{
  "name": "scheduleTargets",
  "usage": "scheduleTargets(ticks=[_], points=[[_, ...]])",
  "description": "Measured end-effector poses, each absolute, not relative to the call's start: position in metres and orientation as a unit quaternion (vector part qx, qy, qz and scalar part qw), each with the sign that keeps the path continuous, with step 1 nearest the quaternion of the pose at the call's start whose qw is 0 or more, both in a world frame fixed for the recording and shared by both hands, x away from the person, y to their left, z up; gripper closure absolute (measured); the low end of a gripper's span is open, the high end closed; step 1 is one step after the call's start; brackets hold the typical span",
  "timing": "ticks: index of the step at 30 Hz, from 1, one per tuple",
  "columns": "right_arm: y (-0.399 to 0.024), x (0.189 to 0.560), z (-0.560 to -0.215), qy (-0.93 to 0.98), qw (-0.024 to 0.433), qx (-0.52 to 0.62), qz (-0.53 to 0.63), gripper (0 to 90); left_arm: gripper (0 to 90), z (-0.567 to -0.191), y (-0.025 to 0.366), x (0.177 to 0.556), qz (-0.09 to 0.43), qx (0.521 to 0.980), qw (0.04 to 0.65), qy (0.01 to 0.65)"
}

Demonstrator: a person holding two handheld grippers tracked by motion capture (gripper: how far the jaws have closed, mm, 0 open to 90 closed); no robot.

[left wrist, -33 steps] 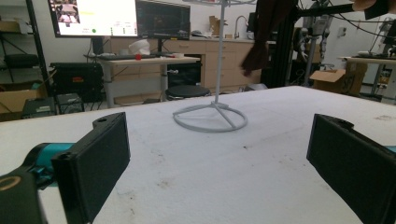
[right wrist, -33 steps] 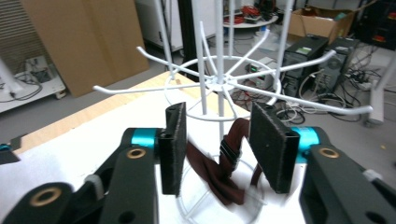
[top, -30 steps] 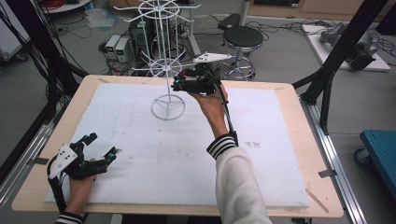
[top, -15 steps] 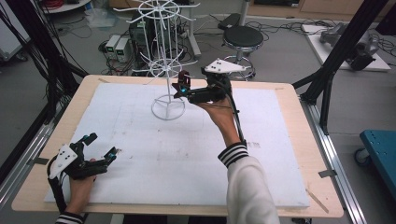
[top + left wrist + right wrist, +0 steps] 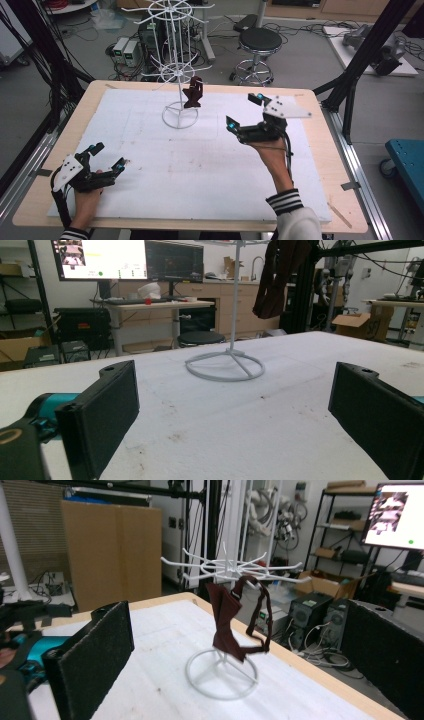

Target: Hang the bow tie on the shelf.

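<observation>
We judge the hanging done — dark maroon cloth mask [image 5: 193, 93] hangs on white wire rack [image 5: 176, 75]; right gripper [image 5: 245, 114] jaws just opened wide, empty; left gripper [image 5: 107, 156] wide, empty, on bench [image 5: 210, 165].

Mask [image 5: 193, 92] hangs on rack [image 5: 177, 75] — behind both tongs.
</observation>
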State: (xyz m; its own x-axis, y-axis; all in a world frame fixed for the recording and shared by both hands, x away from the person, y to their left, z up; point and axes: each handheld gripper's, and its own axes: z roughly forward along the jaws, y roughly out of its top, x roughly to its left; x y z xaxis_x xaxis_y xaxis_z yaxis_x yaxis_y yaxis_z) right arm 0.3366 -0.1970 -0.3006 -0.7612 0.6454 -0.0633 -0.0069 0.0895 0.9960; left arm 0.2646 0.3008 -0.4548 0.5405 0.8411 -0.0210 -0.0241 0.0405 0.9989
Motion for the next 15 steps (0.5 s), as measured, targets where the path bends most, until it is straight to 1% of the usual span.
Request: scheduleTargets(ticks=[2,5,8,13,15], points=[[-0.21,0.325,-0.309,0.685,0.269,0.232,0.636,0.6,6.4,-0.455,0.301,0.265,0.339,0.603,0.637,0.339],[-0.225,0.314,-0.322,0.68,0.269,0.238,0.639,0.6,6.4,-0.455,0.301,0.265,0.34,0.603,0.637,0.339],[-0.238,0.302,-0.342,0.677,0.283,0.245,0.634,0.6,6.4,-0.455,0.301,0.265,0.338,0.603,0.637,0.34],[-0.251,0.288,-0.378,0.671,0.284,0.265,0.631,0.6,6.4,-0.455,0.301,0.265,0.339,0.604,0.637,0.339],[-0.255,0.283,-0.392,0.672,0.294,0.27,0.624,0.6,6.4,-0.455,0.301,0.265,0.339,0.604,0.637,0.339]])
